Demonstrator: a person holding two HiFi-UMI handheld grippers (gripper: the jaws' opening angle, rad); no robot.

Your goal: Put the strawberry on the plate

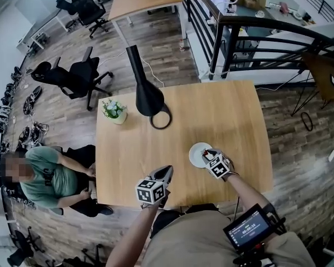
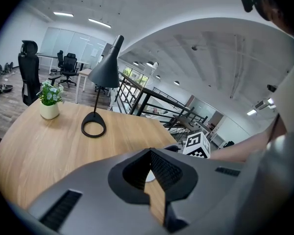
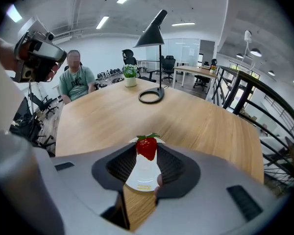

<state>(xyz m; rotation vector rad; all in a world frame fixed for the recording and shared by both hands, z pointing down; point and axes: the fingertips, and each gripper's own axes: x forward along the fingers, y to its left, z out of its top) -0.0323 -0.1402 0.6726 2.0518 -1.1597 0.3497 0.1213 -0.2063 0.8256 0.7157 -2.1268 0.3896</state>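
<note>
Status: the strawberry (image 3: 147,147) is carried and not yet set down. I read it as pinched between the jaws of the right gripper (image 1: 210,152), which stand part-way closed with a pad against each side of the fruit. Its green cap is uppermost and its point hangs down.

The plate (image 3: 143,176), small and white, lies on the counter (image 1: 228,115) directly beneath those jaws. In the head view the jaw tips sit over the plate's right-hand rim, on my near right of the counter. I cannot tell from either view how much air remains between fruit and plate.

The left gripper (image 1: 166,172) has its jaws closed on nothing. It is near the counter's front edge, apart from the plate. A black lamp (image 1: 147,93) and a small potted plant (image 1: 114,111) stand at the far side, well clear of the work.

Step in hand, as I judge it: lower and release.

Recommendations:
- Bring the tips in towards the plate's middle before descending. As framed, the fruit sits nearer the rim than I would like.
- Go down slowly until the fruit's point touches the plate. A drop from height would let a tapered fruit roll off.
- Part the jaws only as far as needed to free it, then draw back up along the jaws' own line so that no pad drags it sideways.
- Do not press on the plate. It looks light and may skid on the smooth wood.
- Keep the left gripper where it is, out of the way.
</note>
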